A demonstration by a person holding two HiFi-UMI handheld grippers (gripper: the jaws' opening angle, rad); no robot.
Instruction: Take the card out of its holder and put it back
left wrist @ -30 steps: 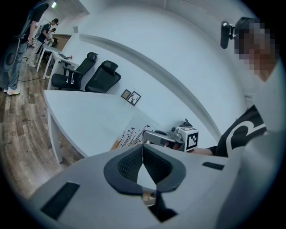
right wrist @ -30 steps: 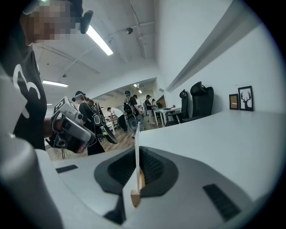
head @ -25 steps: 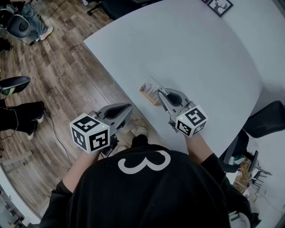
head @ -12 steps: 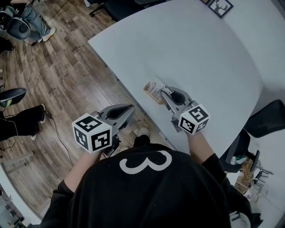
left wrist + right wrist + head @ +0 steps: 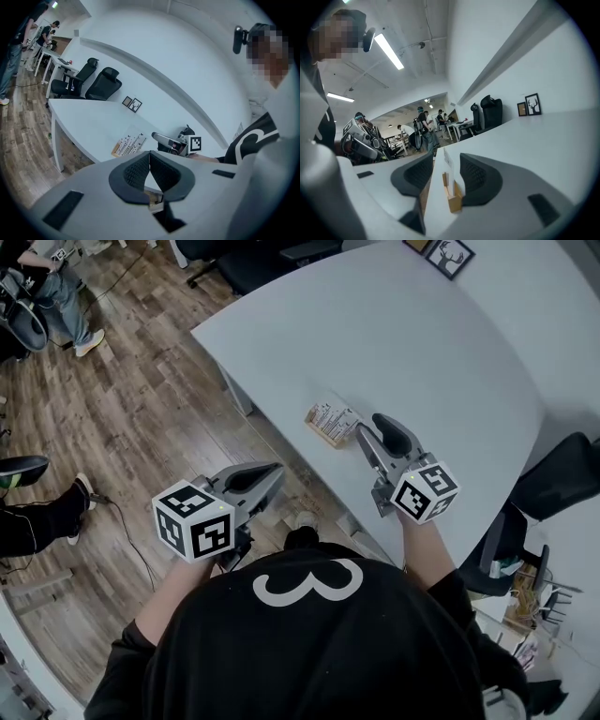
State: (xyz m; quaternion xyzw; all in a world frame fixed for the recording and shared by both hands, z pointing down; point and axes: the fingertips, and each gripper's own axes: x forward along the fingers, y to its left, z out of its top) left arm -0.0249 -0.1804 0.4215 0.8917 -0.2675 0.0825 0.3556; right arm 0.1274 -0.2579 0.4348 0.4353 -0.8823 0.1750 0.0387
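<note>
The left gripper (image 5: 273, 472) is closed on nothing and hangs off the near edge of the big white table (image 5: 422, 343). The right gripper (image 5: 368, 427) is opening. The small white printed card (image 5: 330, 414) stands in its little wooden holder (image 5: 453, 200) between the jaws, by that near edge. It looks put back, so the job seems almost done.

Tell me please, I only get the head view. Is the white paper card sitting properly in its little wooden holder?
Observer: Yes. The right gripper view shows the white paper card standing upright in the little wooden holder.
Operator: Is the right gripper pinching it?
Observer: No. Its jaws are opening, and the pads do not touch the card.
Operator: And the left gripper?
Observer: Its own view shows the pads pressed together with nothing between them.
</note>
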